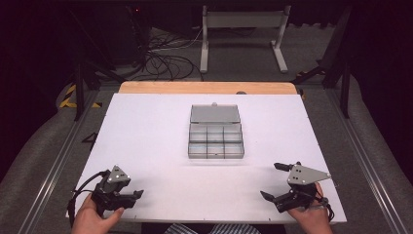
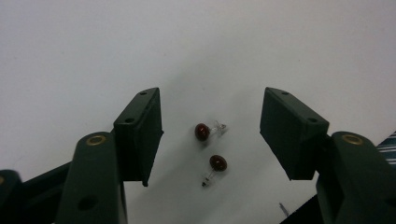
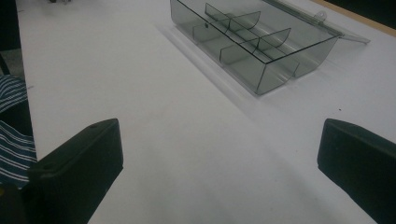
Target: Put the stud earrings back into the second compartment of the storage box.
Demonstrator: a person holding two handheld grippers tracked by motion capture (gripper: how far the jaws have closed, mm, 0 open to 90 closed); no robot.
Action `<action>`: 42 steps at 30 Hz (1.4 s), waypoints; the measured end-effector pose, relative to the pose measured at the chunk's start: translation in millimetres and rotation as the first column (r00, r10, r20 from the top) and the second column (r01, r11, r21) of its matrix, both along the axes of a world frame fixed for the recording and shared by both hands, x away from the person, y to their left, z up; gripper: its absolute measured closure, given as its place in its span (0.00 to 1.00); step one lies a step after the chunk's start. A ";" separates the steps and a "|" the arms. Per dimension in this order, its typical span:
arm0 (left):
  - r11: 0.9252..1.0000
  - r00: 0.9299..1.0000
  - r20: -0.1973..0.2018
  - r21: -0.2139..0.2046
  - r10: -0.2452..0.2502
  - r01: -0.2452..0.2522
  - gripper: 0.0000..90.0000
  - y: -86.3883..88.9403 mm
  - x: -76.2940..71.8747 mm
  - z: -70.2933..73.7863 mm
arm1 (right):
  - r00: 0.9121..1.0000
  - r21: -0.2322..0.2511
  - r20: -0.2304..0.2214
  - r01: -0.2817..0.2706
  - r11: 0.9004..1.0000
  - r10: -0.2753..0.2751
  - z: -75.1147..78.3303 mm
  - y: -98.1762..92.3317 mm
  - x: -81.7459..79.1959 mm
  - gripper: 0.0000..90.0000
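Note:
Two small dark-red stud earrings lie on the white table between the jaws of my left gripper (image 2: 211, 119): one (image 2: 202, 132) farther along, the other (image 2: 217, 162) nearer the camera. The jaws stand apart on either side and touch neither earring. From above, the left gripper (image 1: 132, 197) sits at the table's front left corner in a hand. My right gripper (image 1: 270, 180) rests at the front right, its jaws wide apart with nothing between them (image 3: 219, 135). A clear plastic compartment box (image 1: 215, 141) stands at mid-table with its lid (image 1: 215, 113) folded back.
The box (image 3: 261, 51) has several divided compartments and lies ahead of the right gripper. The white tabletop (image 1: 156, 122) ends in a wooden strip (image 1: 207, 87) at the far side. A striped sleeve (image 3: 11, 135) shows at the left of the right gripper view.

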State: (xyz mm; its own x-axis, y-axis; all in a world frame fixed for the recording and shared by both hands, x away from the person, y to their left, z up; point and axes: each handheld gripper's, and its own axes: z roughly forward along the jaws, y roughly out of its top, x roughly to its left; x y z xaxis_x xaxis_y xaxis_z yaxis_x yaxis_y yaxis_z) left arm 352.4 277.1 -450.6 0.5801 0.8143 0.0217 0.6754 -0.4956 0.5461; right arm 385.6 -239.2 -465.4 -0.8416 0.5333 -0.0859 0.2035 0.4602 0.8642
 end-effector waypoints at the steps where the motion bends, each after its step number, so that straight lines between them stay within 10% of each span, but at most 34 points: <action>1: 1.000 1.000 0.000 0.000 0.000 0.000 0.45 0.0 0.0 0.0 | 1.000 0.000 0.000 0.000 1.000 0.000 0.0 0.0 0.0 0.01; 16: 0.996 0.998 -0.070 0.092 0.000 0.007 0.60 -10.1 12.1 -12.9 | 1.000 -0.005 -0.009 -0.002 1.000 0.002 -1.1 0.7 0.6 0.01; 30: 0.997 0.991 -0.129 0.078 -0.017 0.027 0.79 -12.4 16.7 -15.2 | 1.000 -0.006 -0.005 -0.003 1.000 0.003 -0.8 -1.1 -0.3 0.01; 42: 0.997 0.994 -0.104 0.074 -0.020 0.027 0.79 -11.6 17.9 -10.6 | 1.000 -0.005 0.002 -0.007 1.000 0.007 -0.2 -1.1 -0.8 0.01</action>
